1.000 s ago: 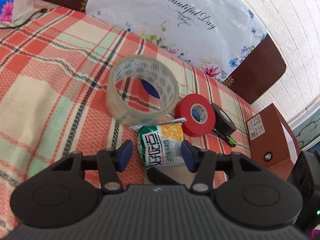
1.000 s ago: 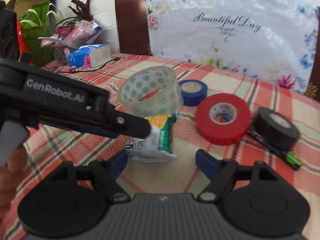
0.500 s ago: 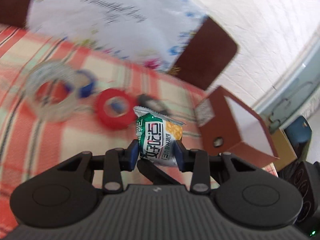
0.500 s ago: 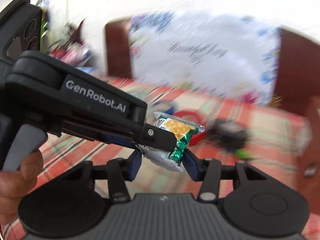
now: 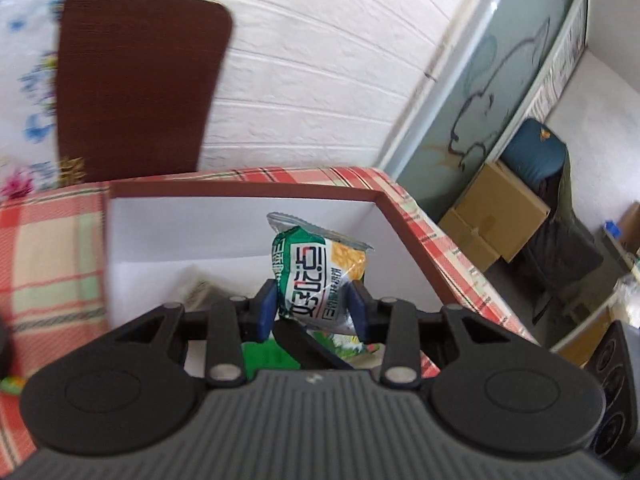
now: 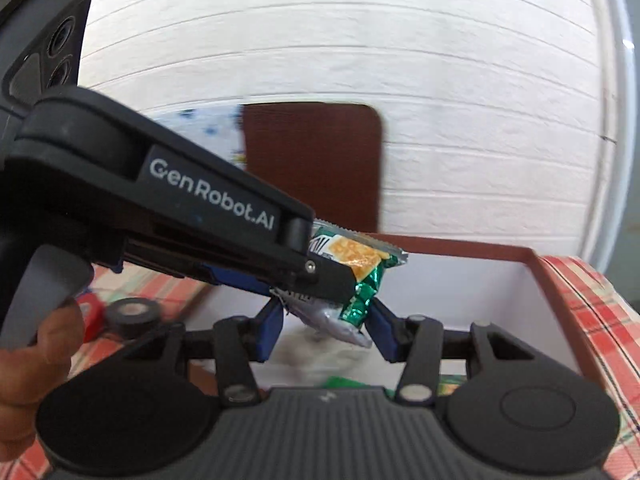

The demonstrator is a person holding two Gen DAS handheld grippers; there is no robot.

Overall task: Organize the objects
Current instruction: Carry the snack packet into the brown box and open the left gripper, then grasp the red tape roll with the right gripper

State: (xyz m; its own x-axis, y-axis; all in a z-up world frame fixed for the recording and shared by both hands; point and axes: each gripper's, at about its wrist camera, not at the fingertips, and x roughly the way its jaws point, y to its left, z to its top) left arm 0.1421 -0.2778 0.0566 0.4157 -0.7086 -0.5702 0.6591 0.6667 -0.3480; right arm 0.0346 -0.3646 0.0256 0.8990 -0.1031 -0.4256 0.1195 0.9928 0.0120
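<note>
The snack packet (image 5: 320, 280), green and white with a yellow corner, is pinched between the blue pads of the left gripper (image 5: 312, 304) and held in the air over the open brown box (image 5: 244, 190), above its white interior. A second ago it stood on the checked cloth beside the clear and red tape rolls with the left pads wide on either side; half a second ago it was already lifted and clamped, the box off to the right, and now the box fills the middle of the left view. In the right wrist view the right gripper (image 6: 324, 326) has its pads (image 6: 269, 328) set narrowly around the packet's lower end, but whether they actually press it cannot be told, since the left gripper's black body crosses in front. Something green and a pale object lie on the box floor, blurred and half hidden behind the fingers. A black tape roll (image 6: 134, 312) and a red one beside it show at the left of the right view, soft with motion. The box sits on a table under a red, cream and green checked cloth (image 5: 48, 248); behind are a brown chair back (image 5: 136, 80), a white panelled wall (image 5: 320, 60), and cardboard boxes (image 5: 496, 216) on the floor.
</note>
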